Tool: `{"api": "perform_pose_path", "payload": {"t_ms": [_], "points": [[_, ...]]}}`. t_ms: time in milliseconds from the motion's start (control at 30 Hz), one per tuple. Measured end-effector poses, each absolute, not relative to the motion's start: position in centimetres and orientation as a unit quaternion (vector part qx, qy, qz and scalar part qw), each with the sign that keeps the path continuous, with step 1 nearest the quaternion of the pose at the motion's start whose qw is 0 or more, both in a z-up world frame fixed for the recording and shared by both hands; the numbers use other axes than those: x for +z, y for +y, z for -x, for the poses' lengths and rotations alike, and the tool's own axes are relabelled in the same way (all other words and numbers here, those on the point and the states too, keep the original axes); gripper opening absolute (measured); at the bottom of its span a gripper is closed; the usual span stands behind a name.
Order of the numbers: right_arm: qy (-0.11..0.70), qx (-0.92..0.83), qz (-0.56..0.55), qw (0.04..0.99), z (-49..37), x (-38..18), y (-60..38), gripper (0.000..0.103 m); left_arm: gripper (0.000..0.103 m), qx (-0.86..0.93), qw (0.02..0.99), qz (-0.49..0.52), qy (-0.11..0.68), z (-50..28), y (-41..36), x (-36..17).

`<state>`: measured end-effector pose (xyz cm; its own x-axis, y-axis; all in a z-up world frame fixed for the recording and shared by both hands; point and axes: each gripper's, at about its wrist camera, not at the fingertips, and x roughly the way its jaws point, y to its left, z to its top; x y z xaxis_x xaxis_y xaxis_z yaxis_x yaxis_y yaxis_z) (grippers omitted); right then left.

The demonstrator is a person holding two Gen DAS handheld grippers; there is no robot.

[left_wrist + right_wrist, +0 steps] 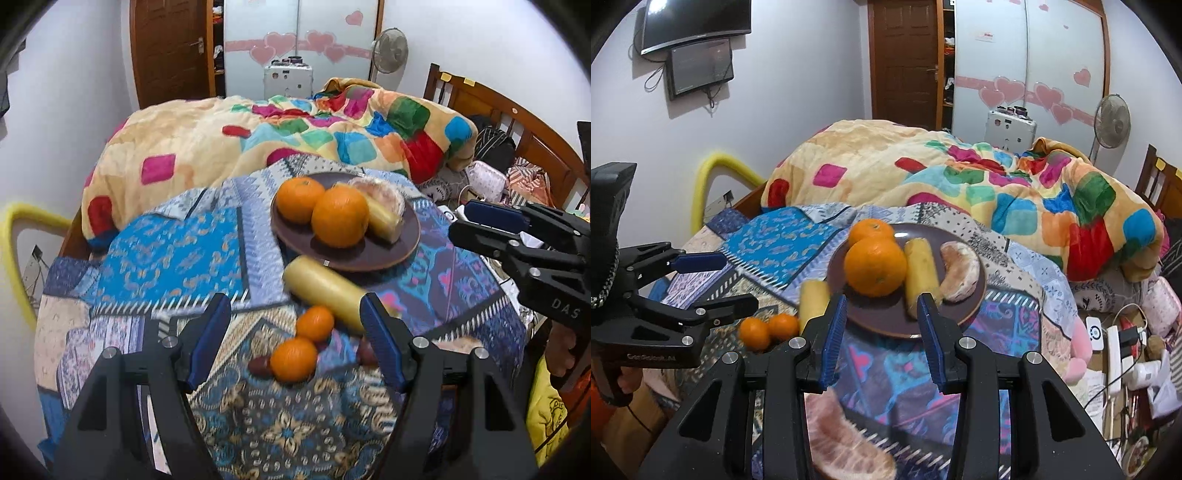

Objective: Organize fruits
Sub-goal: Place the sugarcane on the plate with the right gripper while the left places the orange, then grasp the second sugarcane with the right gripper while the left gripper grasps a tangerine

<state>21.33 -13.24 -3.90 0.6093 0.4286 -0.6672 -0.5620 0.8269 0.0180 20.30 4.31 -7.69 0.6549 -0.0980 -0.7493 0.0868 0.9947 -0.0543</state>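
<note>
A brown plate (373, 254) (886, 325) on the patterned cloth holds two large oranges (340, 221) (875, 267), a yellow cylinder piece (384, 221) (921, 273) and a pomelo segment (384, 194) (960, 273). Beside the plate lie another yellow piece (325, 288) (812, 302), two small oranges (295, 358) (755, 332) and two dark red fruits (258, 365). My left gripper (295, 343) is open above the small oranges. My right gripper (882, 336) is open and empty just before the plate. A pomelo segment (846, 446) lies under it.
A colourful quilt (258, 140) is heaped on the bed behind the cloth. A wooden headboard (517, 122) and clutter stand at the right. A yellow padded rail (14, 251) is at the left. Cables and a power strip (1113, 350) lie at the right.
</note>
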Motion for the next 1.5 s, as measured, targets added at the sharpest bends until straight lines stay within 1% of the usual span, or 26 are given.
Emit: {"api": "perform_pose_path", "payload": {"t_ms": [233, 367, 500, 533, 633, 900, 933, 967, 1000, 1033, 1267, 1500], "points": [[0.358, 0.288, 0.105, 0.882, -20.0, -5.6, -12.4, 0.037, 0.072, -0.05, 0.899, 0.008, 0.435, -19.3, 4.8, -10.4], [0.37, 0.295, 0.115, 0.873, -19.8, -6.9, -11.7, 0.04, 0.07, -0.056, 0.893, 0.006, 0.446, -19.3, 4.6, -12.0], [0.384, 0.306, 0.126, 0.862, -20.2, -8.4, -10.4, 0.041, 0.061, -0.066, 0.886, 0.001, 0.459, -19.6, 4.4, -13.4], [0.387, 0.309, 0.131, 0.859, -20.3, -8.8, -10.0, 0.041, 0.056, -0.068, 0.885, -0.001, 0.461, -19.6, 4.4, -13.6], [0.394, 0.315, 0.145, 0.851, -20.5, -9.7, -8.8, 0.041, 0.05, -0.068, 0.886, -0.011, 0.458, -19.7, 4.5, -13.8], [0.419, 0.324, 0.166, 0.832, -21.8, -11.3, -6.8, 0.04, 0.044, -0.079, 0.894, -0.007, 0.441, -19.6, 4.9, -13.6], [0.426, 0.328, 0.164, 0.827, -22.0, -11.5, -6.7, 0.04, 0.04, -0.078, 0.896, -0.008, 0.436, -19.5, 4.9, -13.4], [0.433, 0.33, 0.163, 0.823, -22.2, -11.7, -6.6, 0.04, 0.034, -0.082, 0.898, -0.008, 0.432, -19.4, 4.9, -13.2], [0.438, 0.33, 0.163, 0.82, -22.3, -11.9, -6.5, 0.04, 0.033, -0.084, 0.898, -0.008, 0.433, -19.4, 4.8, -13.1], [0.441, 0.329, 0.166, 0.819, -22.5, -12.2, -6.4, 0.036, 0.033, -0.086, 0.897, -0.006, 0.433, -19.4, 4.8, -13.0], [0.445, 0.34, 0.149, 0.815, -22.3, -11.6, -7.1, 0.035, 0.033, -0.078, 0.898, -0.007, 0.432, -19.3, 4.6, -12.8], [0.432, 0.338, 0.157, 0.821, -21.0, -10.1, -9.0, 0.034, 0.033, -0.08, 0.905, 0.002, 0.419, -17.7, 4.6, -11.1]]}}
